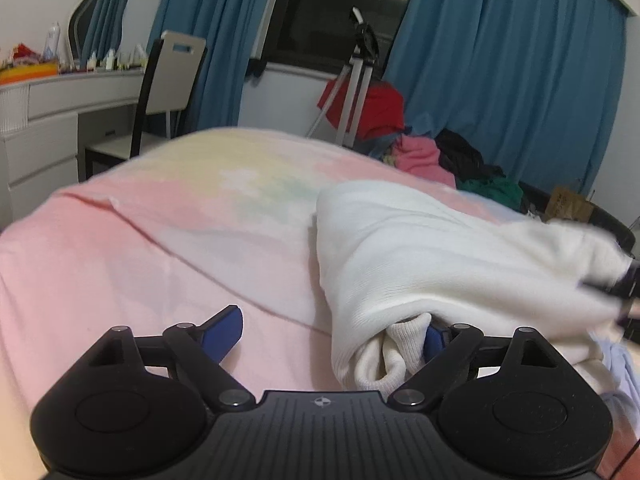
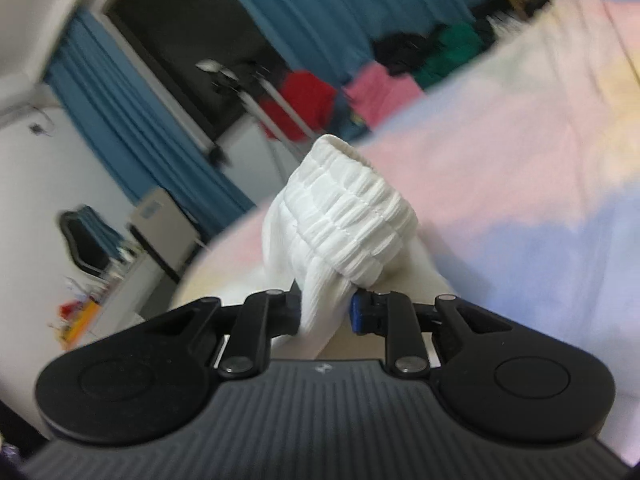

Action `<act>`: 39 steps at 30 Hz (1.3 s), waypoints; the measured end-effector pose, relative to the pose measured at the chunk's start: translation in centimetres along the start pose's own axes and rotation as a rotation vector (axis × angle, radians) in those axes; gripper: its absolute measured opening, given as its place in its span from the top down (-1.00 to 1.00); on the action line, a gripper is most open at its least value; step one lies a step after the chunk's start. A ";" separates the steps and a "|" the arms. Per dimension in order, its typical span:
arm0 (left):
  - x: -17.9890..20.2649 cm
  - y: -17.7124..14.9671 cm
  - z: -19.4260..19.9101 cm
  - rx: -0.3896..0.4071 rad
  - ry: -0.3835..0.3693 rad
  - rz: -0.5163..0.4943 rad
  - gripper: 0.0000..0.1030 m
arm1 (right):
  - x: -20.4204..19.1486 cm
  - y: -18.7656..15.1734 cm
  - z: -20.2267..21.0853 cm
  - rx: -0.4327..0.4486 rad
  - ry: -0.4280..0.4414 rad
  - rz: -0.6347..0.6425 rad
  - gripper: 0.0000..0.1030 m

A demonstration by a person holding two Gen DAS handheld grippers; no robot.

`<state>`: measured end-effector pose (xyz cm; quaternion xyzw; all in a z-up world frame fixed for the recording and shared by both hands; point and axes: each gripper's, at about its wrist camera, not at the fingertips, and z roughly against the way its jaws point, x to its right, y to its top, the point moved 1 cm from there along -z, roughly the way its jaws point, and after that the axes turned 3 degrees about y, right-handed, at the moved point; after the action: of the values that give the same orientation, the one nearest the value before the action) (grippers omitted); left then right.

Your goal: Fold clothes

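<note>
A white knit garment (image 1: pixel 420 248) lies bunched on the pastel bedspread (image 1: pixel 160 220), stretching off to the right. My left gripper (image 1: pixel 332 328) stands open wide; a rolled end of the garment rests against its right finger (image 1: pixel 434 340), and the left finger (image 1: pixel 228 330) is over bare sheet. In the right wrist view my right gripper (image 2: pixel 326 312) is shut on a fold of the white garment (image 2: pixel 320 300) just below its ribbed elastic band (image 2: pixel 352 216), which stands up above the fingers. In the left wrist view the right gripper (image 1: pixel 628 280) shows dark and blurred at the far right, at the garment's end.
Piled clothes in red (image 1: pixel 372 108), pink (image 1: pixel 420 156), black and green lie beyond the bed under blue curtains (image 1: pixel 512 72). A tripod (image 1: pixel 356 80) stands by the window. A white dresser (image 1: pixel 52 112) and a chair (image 1: pixel 168 84) stand to the left.
</note>
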<state>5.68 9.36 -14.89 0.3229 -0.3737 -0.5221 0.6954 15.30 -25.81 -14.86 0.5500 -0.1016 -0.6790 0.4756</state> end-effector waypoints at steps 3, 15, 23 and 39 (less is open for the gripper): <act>-0.3 -0.5 -0.5 -0.016 0.006 0.006 -0.82 | 2.3 -1.3 -0.8 -0.053 -0.022 -0.083 0.53; -1.0 -0.8 -0.8 -0.044 0.023 0.027 -0.86 | 0.0 -1.7 1.0 -0.018 -0.138 0.056 -0.35; -0.9 -0.8 -0.7 -0.041 0.035 0.008 -0.86 | 2.4 -2.0 -2.1 -0.113 -0.134 0.010 -0.75; -1.6 0.1 -1.3 -0.138 0.008 0.046 -0.86 | 2.2 -1.7 -2.4 -0.171 -0.051 -0.046 -0.07</act>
<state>6.55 10.97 -15.80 0.2678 -0.3412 -0.5291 0.7293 16.55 -25.69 -18.28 0.4921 -0.0427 -0.7097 0.5023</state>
